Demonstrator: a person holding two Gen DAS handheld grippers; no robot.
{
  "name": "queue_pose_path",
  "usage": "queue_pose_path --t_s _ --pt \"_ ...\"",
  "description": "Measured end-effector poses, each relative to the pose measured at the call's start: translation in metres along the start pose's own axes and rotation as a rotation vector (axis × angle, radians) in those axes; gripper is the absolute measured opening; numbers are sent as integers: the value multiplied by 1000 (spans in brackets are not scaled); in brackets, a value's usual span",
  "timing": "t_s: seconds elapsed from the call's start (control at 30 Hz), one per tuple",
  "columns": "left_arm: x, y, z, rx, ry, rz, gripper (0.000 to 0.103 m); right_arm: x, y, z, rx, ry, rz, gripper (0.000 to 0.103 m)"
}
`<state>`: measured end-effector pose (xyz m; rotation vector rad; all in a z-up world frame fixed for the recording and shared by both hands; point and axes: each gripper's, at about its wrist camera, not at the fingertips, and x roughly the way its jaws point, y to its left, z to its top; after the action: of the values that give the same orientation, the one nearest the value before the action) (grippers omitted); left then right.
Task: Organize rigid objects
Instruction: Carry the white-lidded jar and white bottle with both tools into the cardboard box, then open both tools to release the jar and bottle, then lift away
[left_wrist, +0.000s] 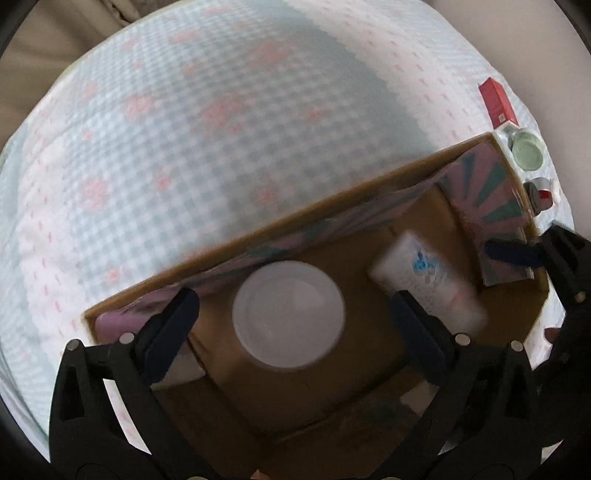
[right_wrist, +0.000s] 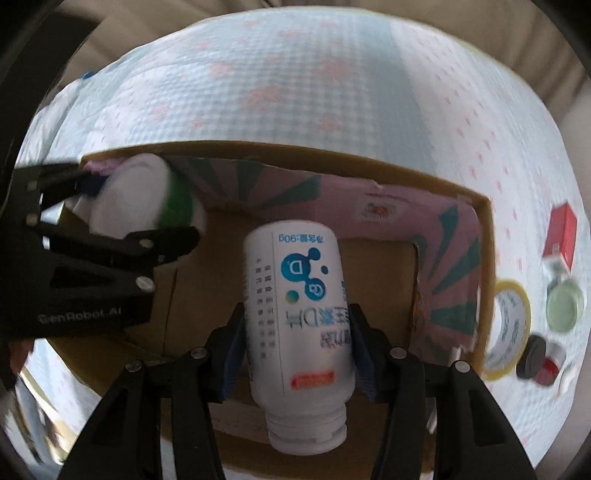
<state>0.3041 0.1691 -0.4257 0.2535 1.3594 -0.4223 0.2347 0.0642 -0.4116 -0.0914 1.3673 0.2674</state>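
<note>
An open cardboard box (left_wrist: 280, 218) (right_wrist: 487, 236) lies on a checked cloth. My right gripper (right_wrist: 297, 332) is shut on a white pill bottle (right_wrist: 299, 314) with a blue logo, held over the box with its cap toward the camera; the bottle also shows in the left wrist view (left_wrist: 428, 280). My left gripper (left_wrist: 291, 314) hangs over the box with its jaws wide apart around a white round container (left_wrist: 288, 314), seen from its end. In the right wrist view the same white and green container (right_wrist: 147, 195) sits between the left gripper's fingers (right_wrist: 166, 236); whether they touch it is unclear.
Right of the box lie a red carton (right_wrist: 561, 229) (left_wrist: 496, 99), a pale green round lid (right_wrist: 563, 304) (left_wrist: 528, 149), a tape roll (right_wrist: 508, 328) and a small dark-capped red jar (right_wrist: 541, 360) (left_wrist: 539, 194). The cloth (left_wrist: 184, 129) stretches beyond the box.
</note>
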Motion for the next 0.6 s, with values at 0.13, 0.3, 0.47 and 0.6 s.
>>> queue_pose_path --t_s 0.13,0.3,0.47,0.6 --pt "3 -2 -3 -3 12 9 103 11 9 -4 -63 62 18 103" --pt "-6 -1 -5 -26 3 12 103 5 8 -13 -73 9 20 103" --pt "-28 0 -12 -39 -21 20 103 -5 2 -13 -55 -3 19 103" --pt "-58 4 -19 -67 -67 25 103 -24 2 -15 -60 -33 8 103"
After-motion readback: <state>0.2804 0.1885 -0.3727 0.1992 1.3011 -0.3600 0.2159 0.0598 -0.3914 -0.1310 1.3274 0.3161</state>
